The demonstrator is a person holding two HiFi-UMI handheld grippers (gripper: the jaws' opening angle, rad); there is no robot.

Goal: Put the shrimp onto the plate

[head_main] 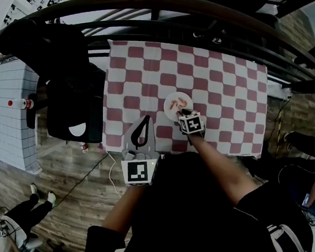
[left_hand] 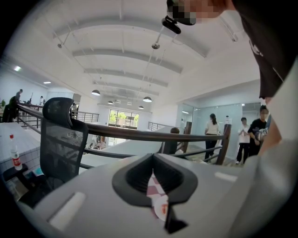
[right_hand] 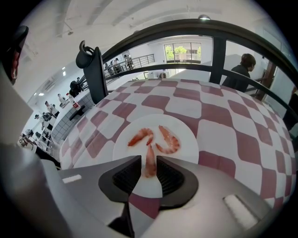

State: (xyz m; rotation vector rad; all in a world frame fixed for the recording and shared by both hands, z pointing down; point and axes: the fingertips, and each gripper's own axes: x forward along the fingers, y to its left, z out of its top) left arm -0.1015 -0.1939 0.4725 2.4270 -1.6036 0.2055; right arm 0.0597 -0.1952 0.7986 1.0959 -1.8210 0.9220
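Note:
A white plate point(right_hand: 186, 132) sits on the checkered cloth point(right_hand: 219, 111) with three pink shrimp on it. Two of them point(right_hand: 141, 135) point(right_hand: 168, 139) curl side by side at the plate's middle. The third shrimp point(right_hand: 150, 160) lies straight on the near part of the plate, between the pads of my right gripper point(right_hand: 149, 169), which is open and tilted steeply down over the plate's near rim point(head_main: 183, 113). My left gripper point(head_main: 146, 118) hovers over the cloth to the left of the plate point(head_main: 171, 111), fingertips together and nothing in them; its own view point(left_hand: 156, 186) shows only a sliver of cloth.
The red-and-white checkered table point(head_main: 220, 88) stands against a dark curved railing point(head_main: 190, 7). A black office chair point(head_main: 71, 103) is at the table's left edge, with a bottle point(head_main: 18, 103) on a white counter beyond. People stand around on the wooden floor.

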